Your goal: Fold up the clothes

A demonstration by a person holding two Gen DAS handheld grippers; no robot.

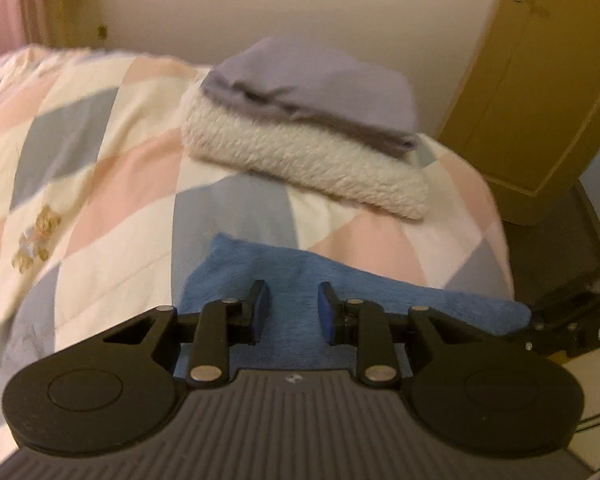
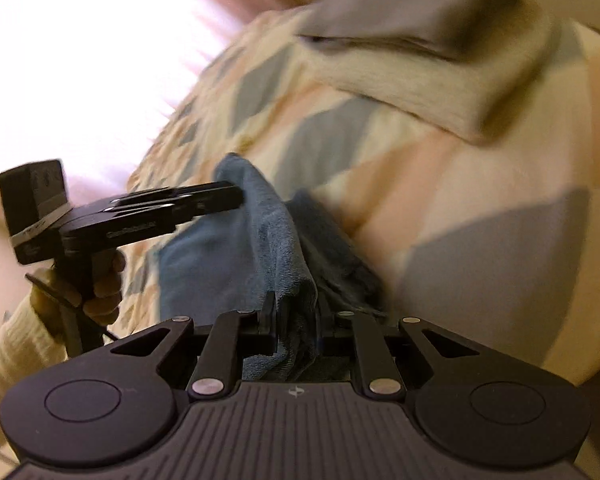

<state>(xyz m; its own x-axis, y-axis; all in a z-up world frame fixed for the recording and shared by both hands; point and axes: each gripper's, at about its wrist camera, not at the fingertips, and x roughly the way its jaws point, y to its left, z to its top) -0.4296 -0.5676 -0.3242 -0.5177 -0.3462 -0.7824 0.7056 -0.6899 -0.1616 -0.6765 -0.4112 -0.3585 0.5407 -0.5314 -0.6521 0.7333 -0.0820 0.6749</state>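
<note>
A blue towel [image 1: 300, 268] lies bunched at the near edge of the bed. My left gripper [image 1: 293, 308] sits over its left part, the pads a little apart with blue cloth filling the gap. In the right wrist view the towel [image 2: 220, 248] rises in a ridge to the left gripper [image 2: 236, 198], so the towel hangs between both grippers. My right gripper [image 2: 296, 320] is shut on a thick fold of it. The right gripper's body [image 1: 572, 332] shows at the towel's right end.
A checked pastel quilt [image 1: 100, 160] covers the bed. Further back sits a folded cream fleece [image 1: 308, 164] with a folded grey garment [image 1: 320, 92] on top. An ochre cabinet [image 1: 540, 80] stands at the right. A hand [image 2: 104, 280] in a cream sleeve holds the left gripper.
</note>
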